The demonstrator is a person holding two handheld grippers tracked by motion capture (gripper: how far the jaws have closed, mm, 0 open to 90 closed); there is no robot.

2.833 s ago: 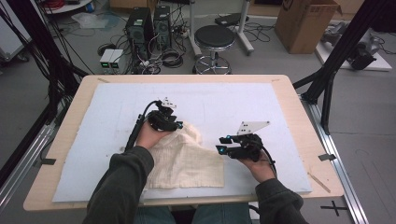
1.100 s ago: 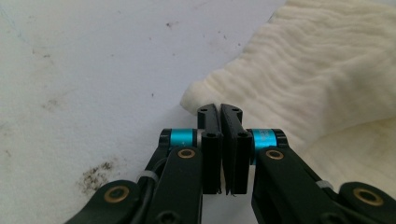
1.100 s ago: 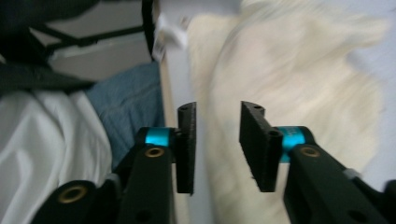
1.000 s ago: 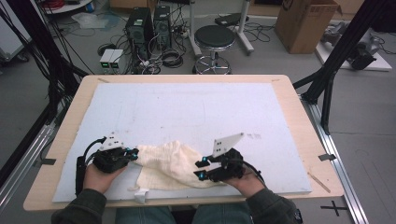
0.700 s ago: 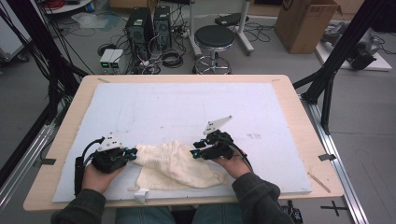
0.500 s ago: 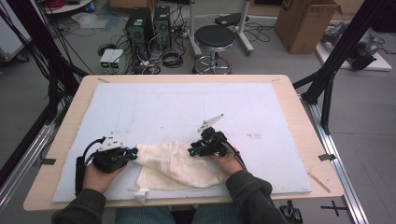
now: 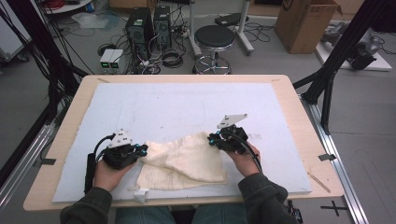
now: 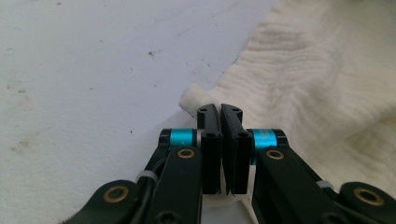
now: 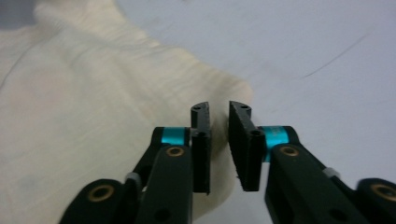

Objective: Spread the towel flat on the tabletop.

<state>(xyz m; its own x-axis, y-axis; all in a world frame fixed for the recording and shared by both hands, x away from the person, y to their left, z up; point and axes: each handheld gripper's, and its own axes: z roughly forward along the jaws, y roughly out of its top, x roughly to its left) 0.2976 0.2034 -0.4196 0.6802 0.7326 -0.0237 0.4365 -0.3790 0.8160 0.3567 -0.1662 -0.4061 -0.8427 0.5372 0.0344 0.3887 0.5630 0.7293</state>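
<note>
A cream gauze cloth (image 7: 187, 161) lies rumpled on the white mat (image 7: 177, 107) near the front edge. My left gripper (image 7: 140, 150) is at the cloth's left corner, and in the left gripper view it (image 8: 220, 109) is shut on that corner of the cloth (image 8: 317, 79). My right gripper (image 7: 212, 140) sits at the cloth's far right corner. In the right gripper view its jaws (image 9: 219, 109) have just been closing, and the edge of the cloth (image 9: 93, 93) fills the narrow gap between them. The cloth hangs stretched between the two grippers.
The mat covers most of the wooden table (image 7: 299, 107). A small white tab (image 7: 140, 193) sticks up at the mat's front edge. A stool (image 7: 214, 37), computer cases (image 7: 140, 23) and a cardboard box (image 7: 303, 23) stand on the floor beyond the table.
My right gripper moved away from the person and then to the right, taking the cloth's far corner with it and spreading the cloth. The left gripper stayed in place.
</note>
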